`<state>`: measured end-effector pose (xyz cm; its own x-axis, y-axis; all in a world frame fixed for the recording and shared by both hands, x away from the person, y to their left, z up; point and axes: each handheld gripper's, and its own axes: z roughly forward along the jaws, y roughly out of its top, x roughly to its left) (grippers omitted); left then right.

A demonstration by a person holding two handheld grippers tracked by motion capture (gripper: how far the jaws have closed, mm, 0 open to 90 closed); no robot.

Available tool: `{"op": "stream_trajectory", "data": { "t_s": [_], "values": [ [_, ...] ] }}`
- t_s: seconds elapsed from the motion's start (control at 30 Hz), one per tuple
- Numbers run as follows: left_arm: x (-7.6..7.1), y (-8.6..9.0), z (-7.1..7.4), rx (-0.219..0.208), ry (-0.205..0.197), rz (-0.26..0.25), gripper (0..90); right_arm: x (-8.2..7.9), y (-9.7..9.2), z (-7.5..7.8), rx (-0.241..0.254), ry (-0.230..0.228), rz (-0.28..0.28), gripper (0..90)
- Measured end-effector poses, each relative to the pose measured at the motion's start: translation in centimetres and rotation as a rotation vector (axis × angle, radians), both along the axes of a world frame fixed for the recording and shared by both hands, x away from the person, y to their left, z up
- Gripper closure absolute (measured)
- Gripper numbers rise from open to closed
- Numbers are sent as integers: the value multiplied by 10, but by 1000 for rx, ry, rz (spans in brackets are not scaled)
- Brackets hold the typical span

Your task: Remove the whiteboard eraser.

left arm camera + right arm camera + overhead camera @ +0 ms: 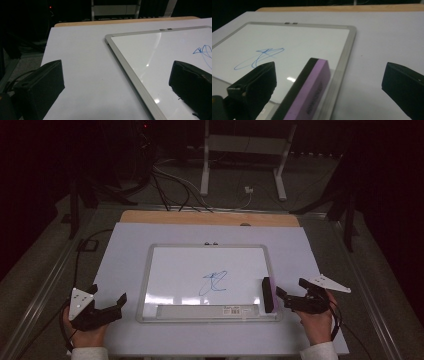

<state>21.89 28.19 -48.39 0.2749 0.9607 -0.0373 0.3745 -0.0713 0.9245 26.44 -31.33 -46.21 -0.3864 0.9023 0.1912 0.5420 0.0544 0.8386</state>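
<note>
Dark room; white table (125, 245) w/ whiteboard (150, 270).

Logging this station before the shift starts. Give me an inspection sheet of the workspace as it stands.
Surface: white table cover, wooden edge at the far side.
Job's things: whiteboard with a blue scribble; eraser on the board's right edge.
Clutter: nothing seen.
Grippers: left tongs open, beside the board; right tongs open, by the eraser.
Cables: cables on the floor beyond the table.
Surroundings: dark; white stand behind.
</note>
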Motion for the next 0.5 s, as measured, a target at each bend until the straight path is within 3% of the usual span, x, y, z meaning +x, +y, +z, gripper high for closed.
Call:
{"op": "stream_trajectory", "data": {
  "t_s": [0.5],
  "values": [
    [1,-1,-2,15,13,-6,8,4,23,-14,-45,92,48,23]
  ]
}}
